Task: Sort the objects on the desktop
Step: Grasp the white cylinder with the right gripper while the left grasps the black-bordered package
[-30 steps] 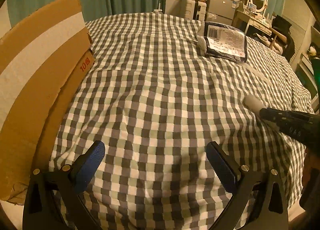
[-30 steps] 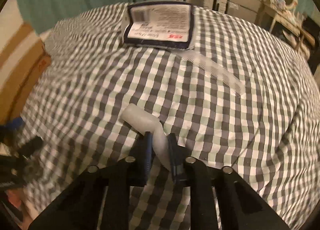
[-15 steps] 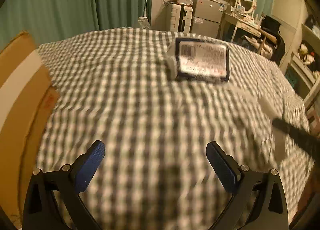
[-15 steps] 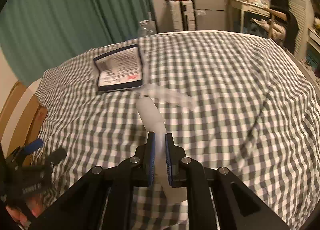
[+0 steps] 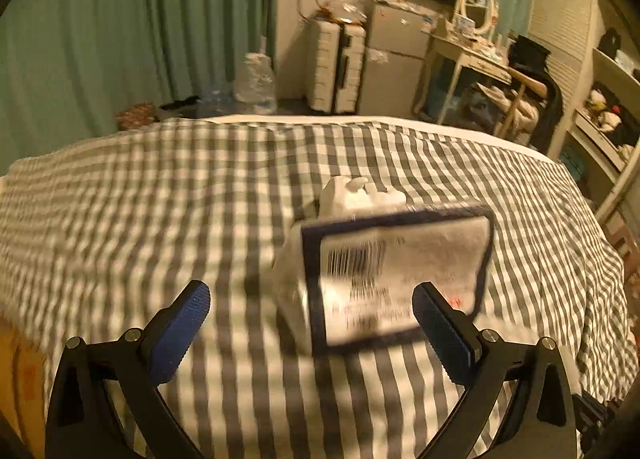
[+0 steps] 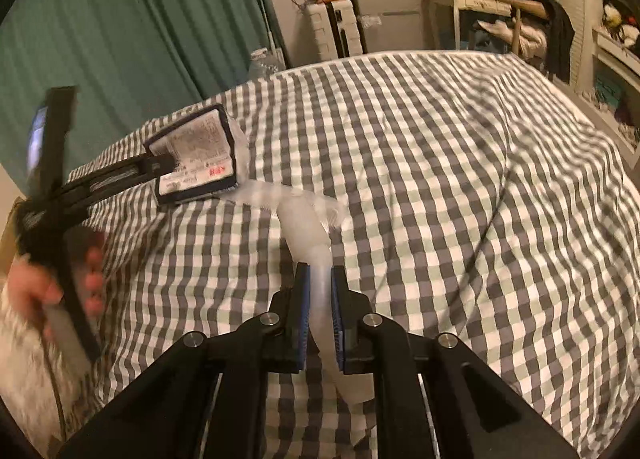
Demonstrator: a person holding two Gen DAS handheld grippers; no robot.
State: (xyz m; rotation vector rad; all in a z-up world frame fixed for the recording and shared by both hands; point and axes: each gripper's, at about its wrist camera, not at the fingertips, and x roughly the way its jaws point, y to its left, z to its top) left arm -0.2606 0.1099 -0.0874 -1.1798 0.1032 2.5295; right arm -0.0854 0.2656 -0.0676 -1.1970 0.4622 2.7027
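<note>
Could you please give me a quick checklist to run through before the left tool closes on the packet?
1. Left tool open: ok, its blue pads stand wide apart.
2. Packet between the pads: not ok, it lies mostly toward the right pad and farther out.
3. Packet free of other things: cannot tell, a white plastic piece sits against its far edge.
4. Right tool grip: ok, shut on the clear plastic thing.
5. Tools apart: ok, the right view shows the left tool at the packet, well to the side.
6. Sharp view: not ok, the packet is blurred.
</note>
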